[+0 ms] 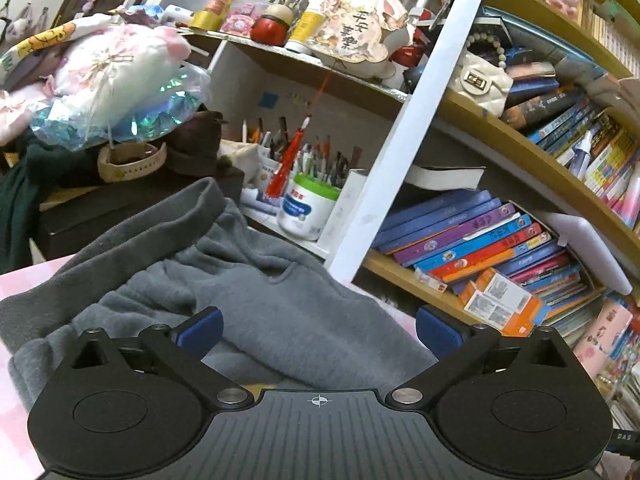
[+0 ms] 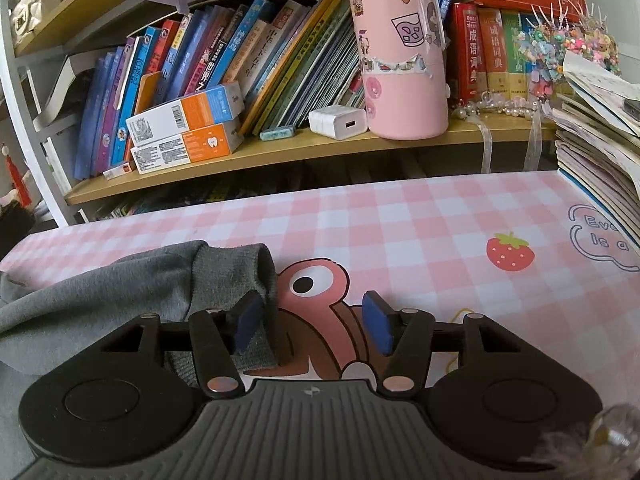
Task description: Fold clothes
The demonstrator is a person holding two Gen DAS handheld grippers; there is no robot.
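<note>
Grey fleece garment (image 1: 248,280) rumpled on pink checked table (image 2: 420,216); ribbed cuff (image 2: 256,300) beside right gripper (image 2: 312,322), released; left gripper (image 1: 318,326) released above fleece; bookshelf (image 2: 280,152) along far edge.

The left gripper (image 1: 318,330) is held over a garment (image 1: 256,300) spread on the table (image 1: 24,280); the cloth lies between and ahead of its jaws. Ahead of the jaws a pen cup (image 1: 306,208) is set, with a shelf of books (image 1: 480,236) to the right of it. In the right wrist view, the garment's cuff (image 2: 248,280) lies beside the left jaw of the right gripper (image 2: 314,322). Bare table lies between those jaws. Behind, a canister (image 2: 400,52) and a charger (image 2: 338,122) stand on a shelf (image 2: 280,152).
</note>
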